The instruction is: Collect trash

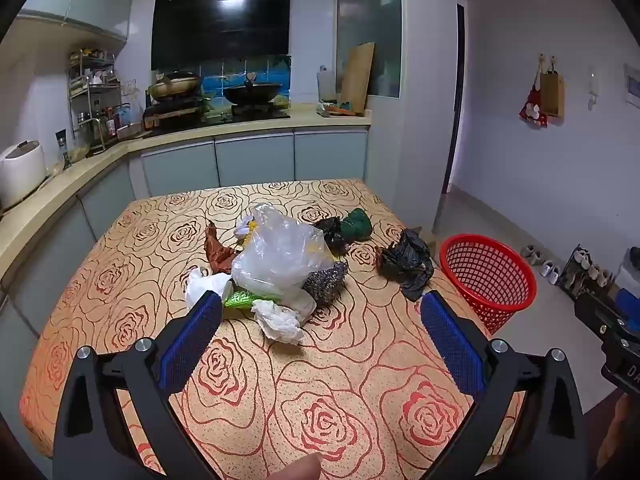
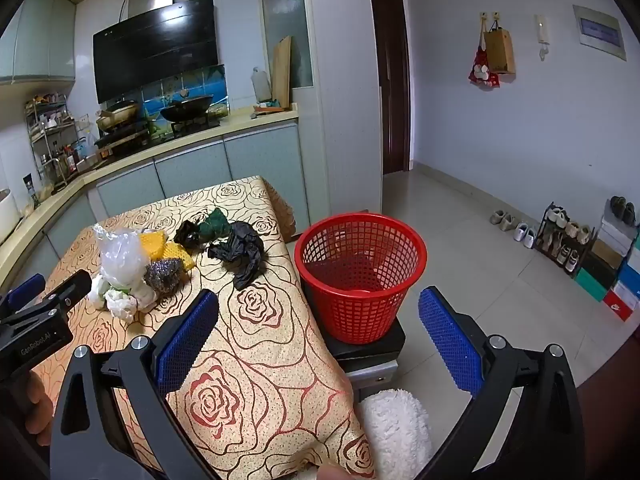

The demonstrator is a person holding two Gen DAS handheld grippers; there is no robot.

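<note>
A heap of trash lies mid-table: a clear plastic bag point(image 1: 278, 254), crumpled white tissue point(image 1: 282, 322), a steel scourer point(image 1: 326, 280), a brown wrapper point(image 1: 216, 250), a green wrapper point(image 1: 240, 300). A crumpled black bag point(image 1: 408, 262) lies nearer the right edge, a dark green rag point(image 1: 358, 224) behind it. A red mesh basket point(image 2: 360, 276) stands empty on a stool right of the table. My left gripper point(image 1: 320, 308) hangs open just short of the heap. My right gripper point(image 2: 320, 308) is open over the table's right edge, near the basket. Nothing is held.
The table point(image 1: 352, 380) wears a rose-patterned cloth. A kitchen counter point(image 1: 248, 126) with stove and pans runs behind and along the left. A white fluffy cloth point(image 2: 394, 428) lies below the stool. Shoes and a shoe rack point(image 2: 564, 240) line the right wall.
</note>
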